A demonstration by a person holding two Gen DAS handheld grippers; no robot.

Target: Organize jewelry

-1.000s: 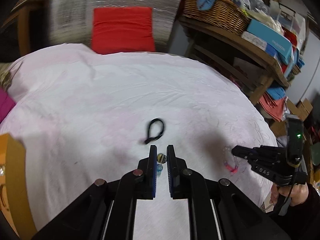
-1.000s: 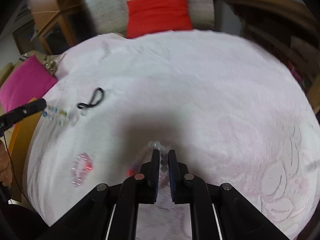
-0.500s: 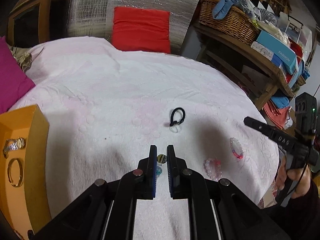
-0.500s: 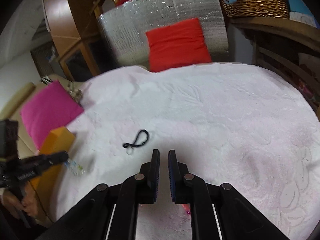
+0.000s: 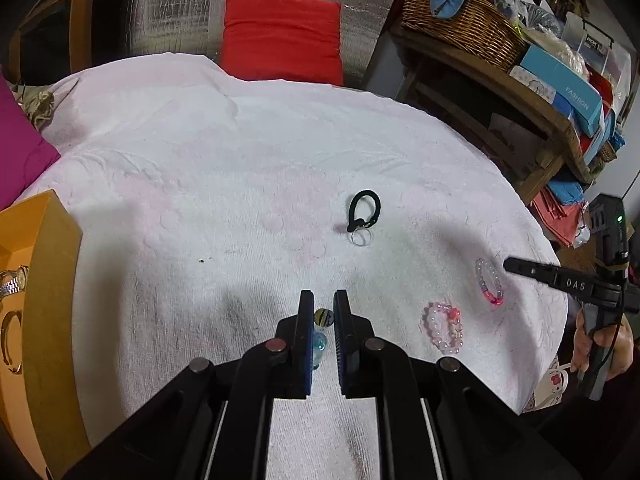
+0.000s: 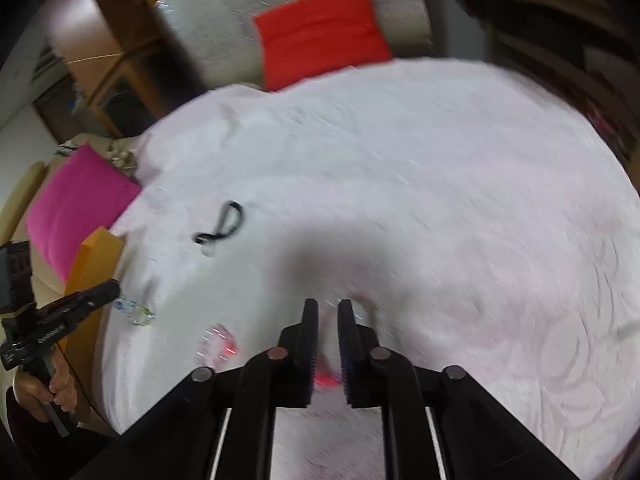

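Note:
My left gripper (image 5: 324,305) is shut on a string of glass beads (image 5: 321,326); a yellow bead and blue ones show between its pads. From the right wrist view the beads (image 6: 134,312) dangle below the left gripper (image 6: 114,289). My right gripper (image 6: 328,307) hovers low over a pink bead bracelet (image 6: 326,380). Its jaws are opening, and only the cloth and the bracelet lying on it show in the gap. A second pink and clear bracelet (image 5: 442,328) lies to its left. A black loop with a key ring (image 5: 362,212) lies mid-cloth.
An orange box (image 5: 44,280) with a watch (image 5: 12,282) and a bangle inside stands at the left edge of the white cloth (image 5: 240,152). A magenta cushion (image 5: 16,152) and a red cushion (image 5: 282,36) lie beyond. Wooden shelves with a wicker basket (image 5: 460,20) stand at the right.
My left gripper carried the beads toward the orange box, which now shows more. The right gripper lifted, then came back down over the pink bracelet, and its jaws have parted a little.

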